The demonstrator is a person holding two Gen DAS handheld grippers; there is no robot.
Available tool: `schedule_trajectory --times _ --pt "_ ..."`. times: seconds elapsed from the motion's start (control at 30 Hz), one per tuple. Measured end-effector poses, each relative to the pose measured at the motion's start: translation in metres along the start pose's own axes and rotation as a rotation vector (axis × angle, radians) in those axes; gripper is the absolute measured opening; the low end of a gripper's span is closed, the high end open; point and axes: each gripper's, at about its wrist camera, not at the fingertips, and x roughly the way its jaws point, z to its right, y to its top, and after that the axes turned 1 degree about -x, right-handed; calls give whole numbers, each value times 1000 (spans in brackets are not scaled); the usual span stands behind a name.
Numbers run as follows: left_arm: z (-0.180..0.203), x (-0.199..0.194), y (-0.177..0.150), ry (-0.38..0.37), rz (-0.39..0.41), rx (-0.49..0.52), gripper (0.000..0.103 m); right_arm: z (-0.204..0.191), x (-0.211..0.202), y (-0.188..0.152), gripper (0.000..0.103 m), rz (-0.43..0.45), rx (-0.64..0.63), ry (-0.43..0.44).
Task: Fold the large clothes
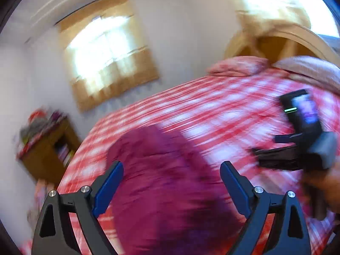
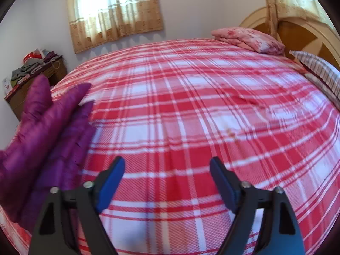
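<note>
A magenta quilted jacket (image 1: 167,182) lies on the red and white plaid bed (image 1: 223,110). The left wrist view is blurred by motion. My left gripper (image 1: 171,165) is open above the jacket, holding nothing. My right gripper (image 2: 167,162) is open and empty over the bare plaid cover (image 2: 201,106); the jacket (image 2: 44,140) lies to its left, a sleeve pointing away. The right gripper's body also shows in the left wrist view (image 1: 297,148), at the right, its jaws hidden.
A pink folded pillow (image 2: 248,38) and a striped pillow (image 2: 318,72) lie at the wooden headboard (image 2: 308,34). A wooden side cabinet (image 2: 27,85) piled with clothes stands left of the bed. A curtained window (image 2: 114,10) is in the far wall.
</note>
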Motion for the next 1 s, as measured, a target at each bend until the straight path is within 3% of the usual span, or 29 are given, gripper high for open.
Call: schedule_trajectory --times 0.13,0.2,0.33,0.43,0.6,0.77,0.9,1.0 --pt "-94 43 -6 246 -139 -235 93 -34 -21 36 60 23 -62 37" --pt "-129 57 -15 332 -166 -336 93 -62 -30 53 54 38 -108 42" --pt "-177 91 -28 408 -221 -503 93 -141 -37 89 49 32 -222 54" --pt "-189 106 -36 392 -245 -600 93 -189 -28 102 47 -3 -242 58" --pt "-174 125 -38 310 -248 -621 93 -241 -3 96 46 -22 -281 52" --pt "-156 136 -33 143 -174 -635 93 -218 35 69 43 -51 -251 -8" --pt "-127 157 -25 92 -213 -565 93 -178 54 47 43 -28 -174 -13" --pt "-99 180 -29 84 -285 -476 93 -162 62 40 43 -8 -136 13"
